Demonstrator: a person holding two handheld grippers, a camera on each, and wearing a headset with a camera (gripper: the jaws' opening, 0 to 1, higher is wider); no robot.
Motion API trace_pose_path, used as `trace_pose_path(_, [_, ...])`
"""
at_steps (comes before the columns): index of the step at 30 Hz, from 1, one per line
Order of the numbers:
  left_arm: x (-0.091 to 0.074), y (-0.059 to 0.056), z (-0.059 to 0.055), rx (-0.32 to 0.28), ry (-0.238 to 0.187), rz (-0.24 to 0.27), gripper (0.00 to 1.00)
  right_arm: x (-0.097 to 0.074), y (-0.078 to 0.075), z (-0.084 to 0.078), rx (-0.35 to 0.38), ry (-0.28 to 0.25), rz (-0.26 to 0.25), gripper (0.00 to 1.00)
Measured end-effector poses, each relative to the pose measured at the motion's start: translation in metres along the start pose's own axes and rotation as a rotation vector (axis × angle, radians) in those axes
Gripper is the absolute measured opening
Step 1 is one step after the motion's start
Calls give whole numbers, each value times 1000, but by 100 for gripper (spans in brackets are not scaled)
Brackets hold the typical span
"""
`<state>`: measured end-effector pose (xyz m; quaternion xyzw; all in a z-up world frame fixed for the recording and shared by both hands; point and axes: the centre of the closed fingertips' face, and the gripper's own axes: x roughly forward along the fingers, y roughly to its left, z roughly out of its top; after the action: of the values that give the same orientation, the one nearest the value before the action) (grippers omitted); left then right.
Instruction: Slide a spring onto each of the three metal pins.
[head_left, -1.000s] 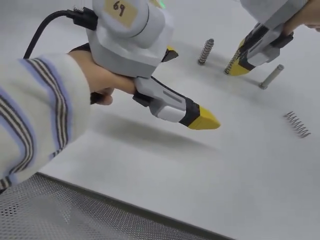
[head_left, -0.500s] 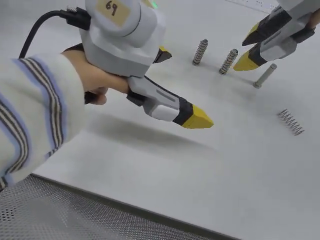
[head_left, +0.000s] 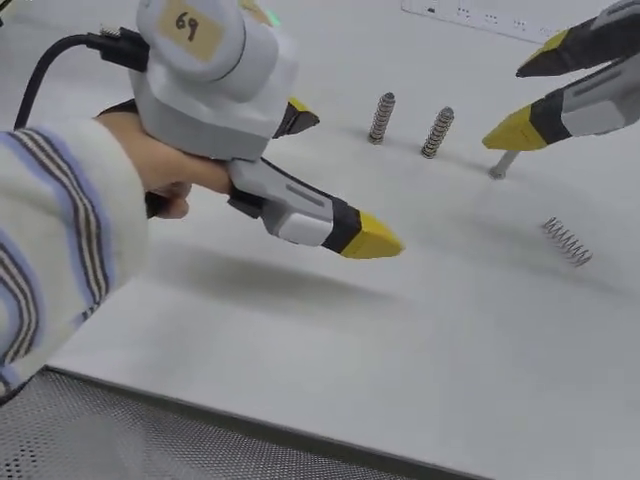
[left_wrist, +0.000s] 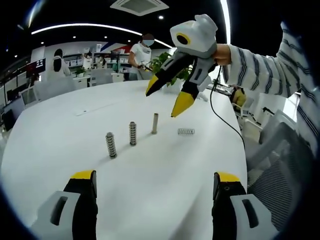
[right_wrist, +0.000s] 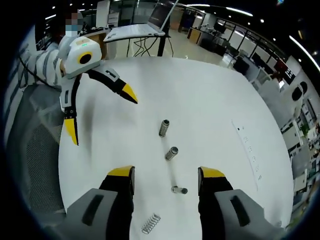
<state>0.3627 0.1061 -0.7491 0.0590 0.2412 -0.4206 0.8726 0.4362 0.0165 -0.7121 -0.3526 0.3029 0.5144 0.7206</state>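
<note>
Head view: the first pin (head_left: 380, 118) and second pin (head_left: 437, 131) each wear a spring. The third pin (head_left: 497, 168) stands bare just beneath the right gripper (head_left: 503, 107), which hangs spread and empty. The last spring (head_left: 566, 241) lies loose on the white surface (head_left: 300, 350), near that pin. Next, I reckon, comes pinching that spring and threading it on squarely. The left gripper (head_left: 359, 181), splayed and empty, hovers aside. Beyond, an open office holds desks (left_wrist: 47, 87) and people (left_wrist: 141, 55).

The second spring (head_left: 437, 131) has been released by the right gripper (head_left: 503, 108), whose jaws have been opened. The gripper has been lifted away, with the bare pin (head_left: 500, 166) now just beneath its lower tip.
</note>
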Motion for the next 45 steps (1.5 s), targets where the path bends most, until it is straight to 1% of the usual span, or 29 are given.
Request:
trace_pose_path(1, [-1, 1, 0, 0, 1, 2, 94, -3, 0, -1, 13, -16, -16, 49])
trace_pose_path(4, [-5, 1, 0, -8, 4, 8, 94, -10, 2, -4, 67, -51, -37, 54])
trace_pose_path(5, [-7, 2, 0, -11, 4, 13, 94, -13, 2, -6, 100, -74, -56, 55])
trace_pose_path(7, [-10, 4, 1, -27, -2, 25, 94, -16, 5, -11, 149, -105, -64, 58])
trace_pose_path(8, [-11, 5, 1, -33, -6, 30, 94, -17, 6, -12, 161, -120, -68, 60])
trace_pose_path(9, [-13, 5, 1, -35, -8, 33, 94, -19, 7, -15, 179, -148, -81, 62])
trace_pose_path(11, [-16, 6, 2, -38, -8, 39, 94, -23, 9, -17, 214, -186, -102, 66])
trace_pose_path(13, [-20, 7, 3, -44, -12, 46, 93, -30, 11, -16, 276, -270, -137, 68])
trace_pose_path(16, [-25, 10, 4, -49, -15, 53, 93, -38, 17, -22, 349, -315, -163, 73])
trace_pose_path(20, [-30, 10, 4, -49, -13, 52, 93, -46, 26, -35, 382, -328, -191, 76])
trace_pose_path(22, [-31, 10, 3, -52, -12, 50, 93, -49, 30, -38, 402, -339, -194, 77])
trace_pose_path(23, [-32, 9, 2, -54, -11, 46, 93, -50, 33, -41, 411, -340, -196, 79])
trace_pose_path(26, [-34, 7, 1, -52, -4, 41, 93, -53, 35, -46, 425, -343, -210, 82])
trace_pose_path(27, [-35, 5, 0, -53, -2, 36, 93, -55, 37, -50, 447, -346, -212, 83])
trace_pose_path(30, [-36, 1, 1, -48, 1, 26, 93, -56, 43, -55, 476, -350, -216, 86])
trace_pose_path(36, [-38, -4, 1, -45, 5, 13, 93, -59, 50, -65, 516, -358, -227, 95])
trace_pose_path(38, [-38, -6, 0, -45, 10, 9, 93, -60, 54, -70, 528, -353, -229, 97])
trace_pose_path(42, [-40, -7, -3, -47, 17, 2, 93, -64, 57, -79, 537, -340, -257, 97])
trace_pose_path(45, [-42, -6, -5, -46, 29, 2, 93, -67, 57, -86, 560, -346, -262, 98])
